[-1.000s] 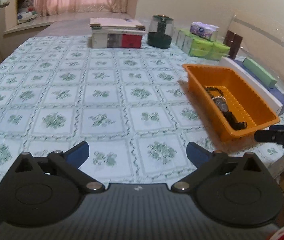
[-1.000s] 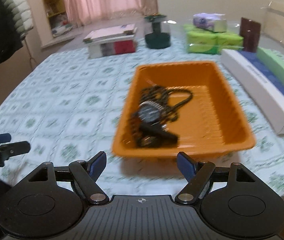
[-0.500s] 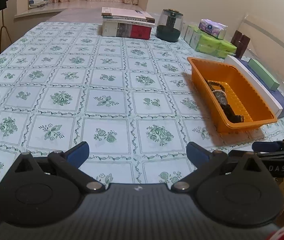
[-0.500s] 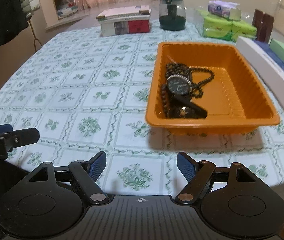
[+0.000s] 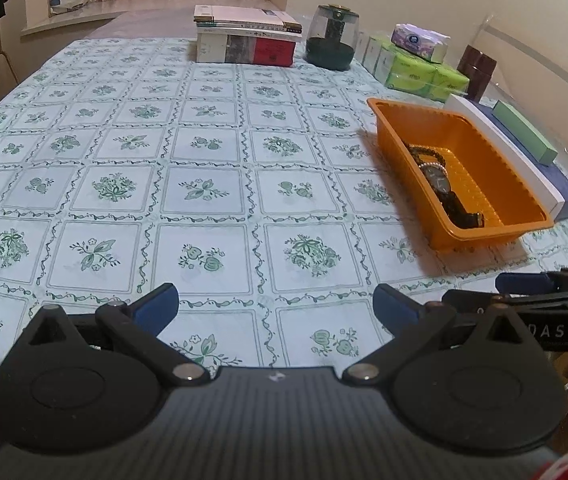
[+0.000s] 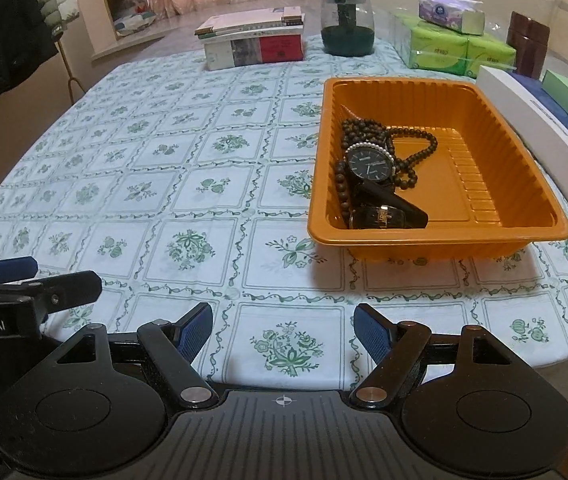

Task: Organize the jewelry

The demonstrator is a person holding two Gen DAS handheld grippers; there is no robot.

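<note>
Orange plastic is what draws the eye: a ribbed tray [image 6: 440, 232] sits on the worktop [image 6: 188, 184], over on the right side, and the jewelry is all inside it. A dark-faced watch [image 6: 368, 164] lies on a string of dark beads [image 6: 412, 152] toward the tray's left wall, its black strap running to the near corner. Both grippers hang low over the near edge of the green-flowered cloth, pointing down and across it. The right gripper [image 6: 282, 328] has its jaws well apart with only cloth between them, the tray ahead of it and slightly to the right, not touched. The left gripper [image 5: 276, 304] sits beside it, jaws likewise spread and empty, facing bare cloth with the tray off to its right. At the far end, a stack of books [image 6: 254, 40], a dark green jar [image 6: 348, 24] and green tissue packs [image 6: 456, 52]; long boxes [image 6: 540, 136] lie just beside the tray on its right.
</note>
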